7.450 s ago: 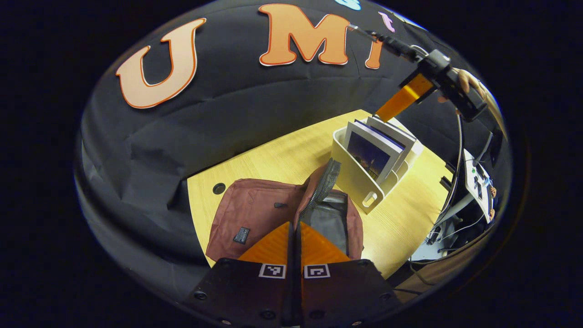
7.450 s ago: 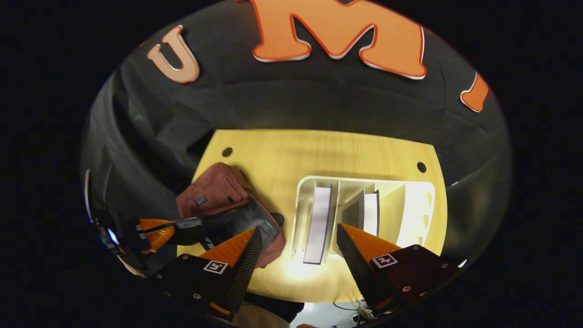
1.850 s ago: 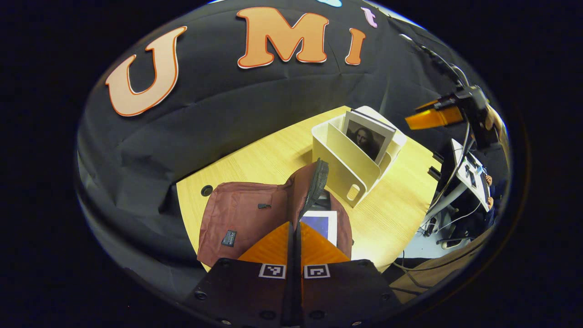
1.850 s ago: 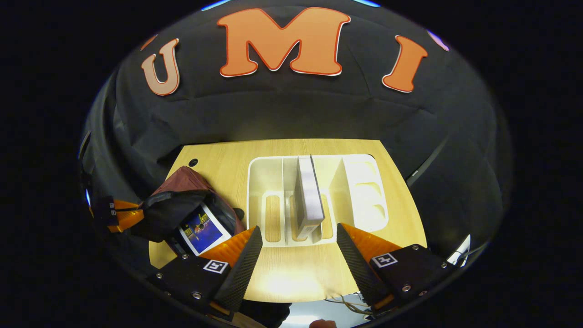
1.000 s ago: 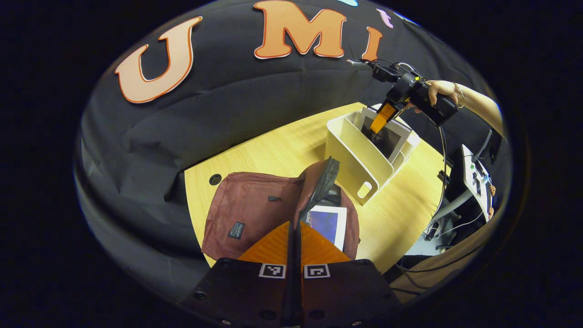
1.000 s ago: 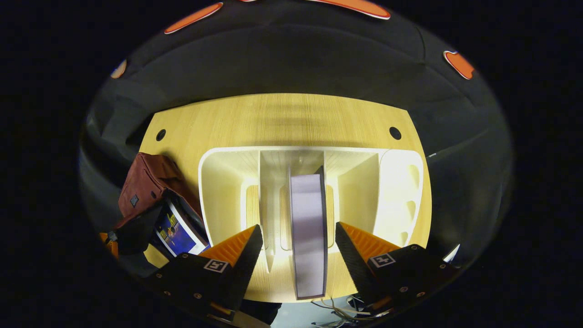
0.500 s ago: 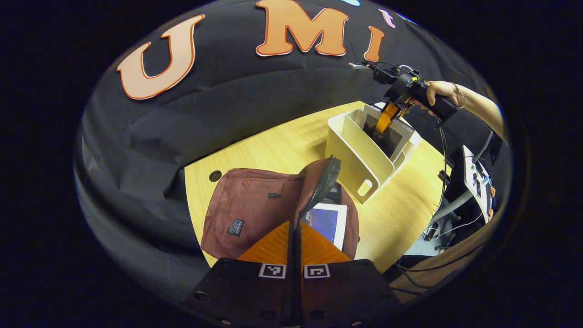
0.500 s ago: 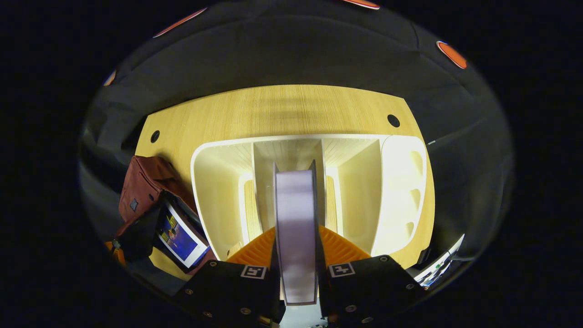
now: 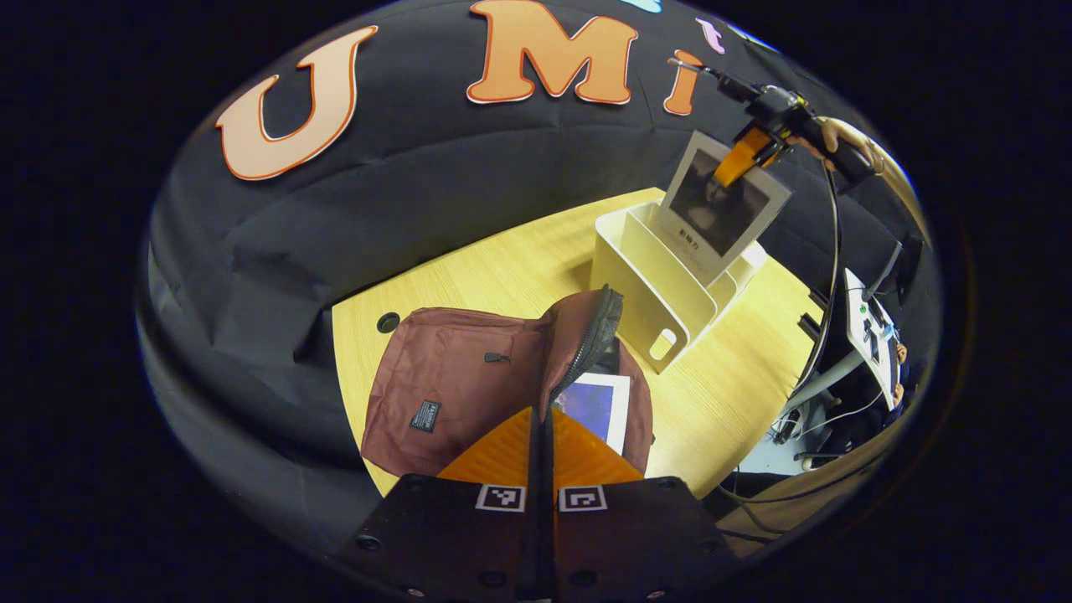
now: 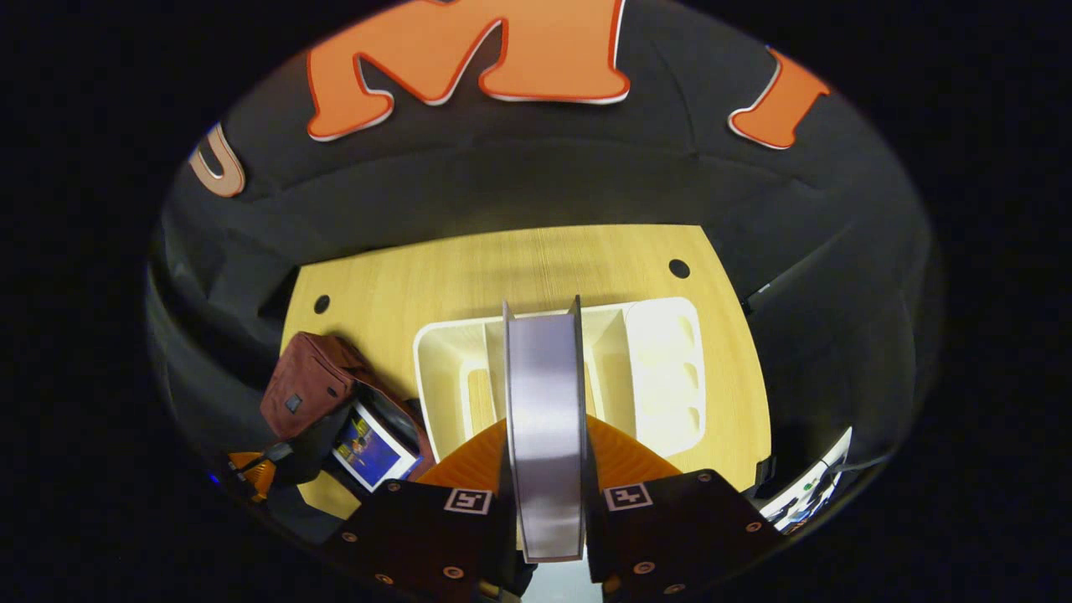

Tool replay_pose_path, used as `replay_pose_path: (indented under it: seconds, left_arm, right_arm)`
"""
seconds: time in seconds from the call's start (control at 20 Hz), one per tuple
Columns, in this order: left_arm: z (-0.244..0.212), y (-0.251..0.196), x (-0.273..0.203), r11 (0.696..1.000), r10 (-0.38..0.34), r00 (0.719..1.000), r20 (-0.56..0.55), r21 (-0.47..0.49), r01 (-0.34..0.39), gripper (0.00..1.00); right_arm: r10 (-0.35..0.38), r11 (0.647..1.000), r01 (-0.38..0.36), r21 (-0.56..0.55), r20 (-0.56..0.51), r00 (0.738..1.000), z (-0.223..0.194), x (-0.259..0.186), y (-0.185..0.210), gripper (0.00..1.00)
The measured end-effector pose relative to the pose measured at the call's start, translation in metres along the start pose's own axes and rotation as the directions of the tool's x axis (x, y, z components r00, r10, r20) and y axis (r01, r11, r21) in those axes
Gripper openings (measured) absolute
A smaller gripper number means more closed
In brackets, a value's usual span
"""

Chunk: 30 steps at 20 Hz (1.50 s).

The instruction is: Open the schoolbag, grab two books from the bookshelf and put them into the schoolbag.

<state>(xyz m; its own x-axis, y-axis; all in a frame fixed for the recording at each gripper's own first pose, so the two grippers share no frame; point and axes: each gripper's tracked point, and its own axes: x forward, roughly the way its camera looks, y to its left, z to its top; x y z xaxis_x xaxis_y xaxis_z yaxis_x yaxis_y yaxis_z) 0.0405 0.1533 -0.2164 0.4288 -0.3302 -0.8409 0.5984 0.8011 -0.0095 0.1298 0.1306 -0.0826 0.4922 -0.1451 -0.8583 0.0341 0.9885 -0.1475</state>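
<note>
- The right claw is clamped on the second book, both fingers pressing its covers near the top edge; in the left gripper view the same book hangs from the right claw, its lower corner at the rim of the bookshelf
- The left claw is pinched shut on the edge of the schoolbag's raised flap, holding the mouth open on the desk
- The first book already lies inside the schoolbag, its bright cover showing
- The held book looks thin, stiff and fairly light, with smooth covers that could slip or swing in a corner grip; a hold across both covers near the top middle seems safest
- The schoolbag is soft cloth and would likely sag shut if the flap were let go
- Half a second ago the second book sat deep in its bookshelf slot with the right claw just closed on it; now it is raised almost free, and the bookshelf looks smaller and farther below
- The left claw has kept its grip on the flap throughout
</note>
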Motion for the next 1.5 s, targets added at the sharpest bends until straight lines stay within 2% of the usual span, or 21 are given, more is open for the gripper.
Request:
replay_pose_path:
  seconds: [0.15, 0.3, 0.45, 0.55, 0.8, 0.95, 1.25, 1.4, 1.5]
  left_arm:
    - [0.0, 0.0, -0.001, 1.0, -0.006, 1.0, 0.003, 0.0, 0.006, 0.01]
    - [-0.001, 0.002, -0.003, 1.0, -0.006, 1.0, 0.004, 0.012, 0.006, 0.01]
    - [0.0, 0.004, -0.002, 1.0, 0.0, 1.0, 0.008, 0.015, 0.0, 0.01]
    - [-0.001, 0.006, -0.005, 1.0, 0.002, 1.0, 0.008, 0.013, -0.002, 0.01]
    - [0.003, 0.008, -0.008, 0.999, 0.018, 1.0, 0.011, 0.033, -0.018, 0.01]
    - [0.005, 0.006, -0.011, 0.999, 0.02, 1.0, 0.01, 0.043, -0.021, 0.01]
    - [0.011, 0.004, -0.013, 0.998, 0.026, 1.0, -0.004, 0.064, -0.026, 0.01]
    - [0.014, 0.004, -0.014, 0.997, 0.029, 1.0, -0.005, 0.079, -0.028, 0.01]
    - [0.018, 0.004, -0.014, 0.995, 0.034, 0.999, -0.004, 0.089, -0.034, 0.01]
  right_arm:
    - [0.046, 0.999, -0.048, 0.009, 0.096, 0.994, 0.005, -0.059, 0.011, 0.34]
    - [0.147, 0.988, -0.151, 0.016, 0.129, 0.981, -0.02, -0.106, 0.033, 0.34]
    - [0.244, 0.967, -0.251, 0.036, 0.142, 0.959, -0.054, -0.127, 0.05, 0.34]
    - [0.326, 0.937, -0.339, 0.087, 0.135, 0.936, -0.079, -0.128, 0.069, 0.34]
    - [0.49, 0.826, -0.511, 0.237, 0.143, 0.86, -0.134, -0.093, 0.111, 0.33]
    - [0.563, 0.722, -0.581, 0.375, 0.168, 0.809, -0.156, -0.056, 0.141, 0.33]
    - [0.589, 0.576, -0.597, 0.559, 0.222, 0.777, -0.18, 0.02, 0.182, 0.33]
    - [0.6, 0.551, -0.588, 0.592, 0.208, 0.772, -0.191, 0.05, 0.208, 0.33]
    - [0.598, 0.564, -0.591, 0.577, 0.208, 0.774, -0.193, 0.062, 0.22, 0.33]
